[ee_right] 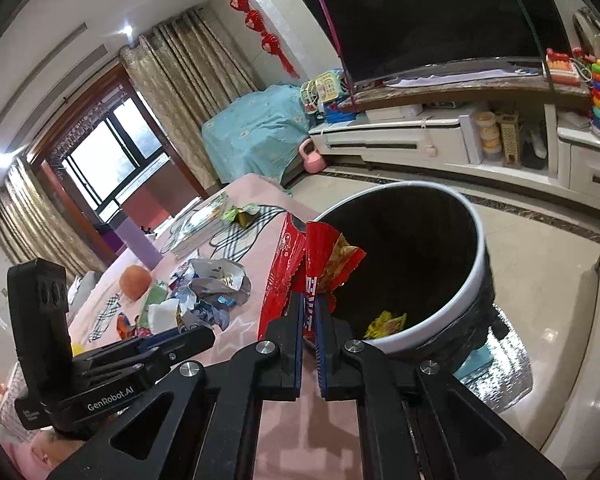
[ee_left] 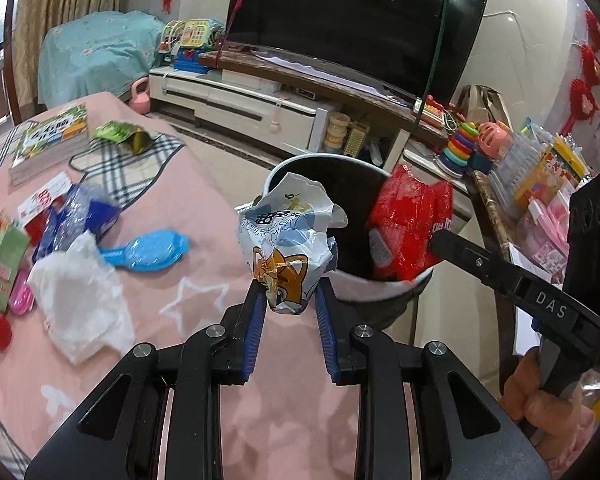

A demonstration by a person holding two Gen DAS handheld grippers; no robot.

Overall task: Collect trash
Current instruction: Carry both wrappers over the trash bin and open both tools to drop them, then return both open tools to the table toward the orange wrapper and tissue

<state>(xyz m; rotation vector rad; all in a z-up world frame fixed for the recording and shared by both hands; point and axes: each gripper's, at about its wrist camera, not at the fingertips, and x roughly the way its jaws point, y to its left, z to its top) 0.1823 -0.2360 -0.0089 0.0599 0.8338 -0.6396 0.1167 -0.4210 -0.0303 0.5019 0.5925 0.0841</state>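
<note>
1. Your right gripper, clamped on a red snack wrapper, is at the bin rim, nearer arm.
2. Your left gripper pinches a crumpled white wrapper; bin opening lies just ahead.

The right gripper clamps a crumpled red foil snack wrapper at the near rim of a round white-rimmed waste bin with a black interior, where a yellow wrapper lies. At left, the left gripper holds a crumpled white-and-blue wrapper above the pink star-print tablecloth.
</note>
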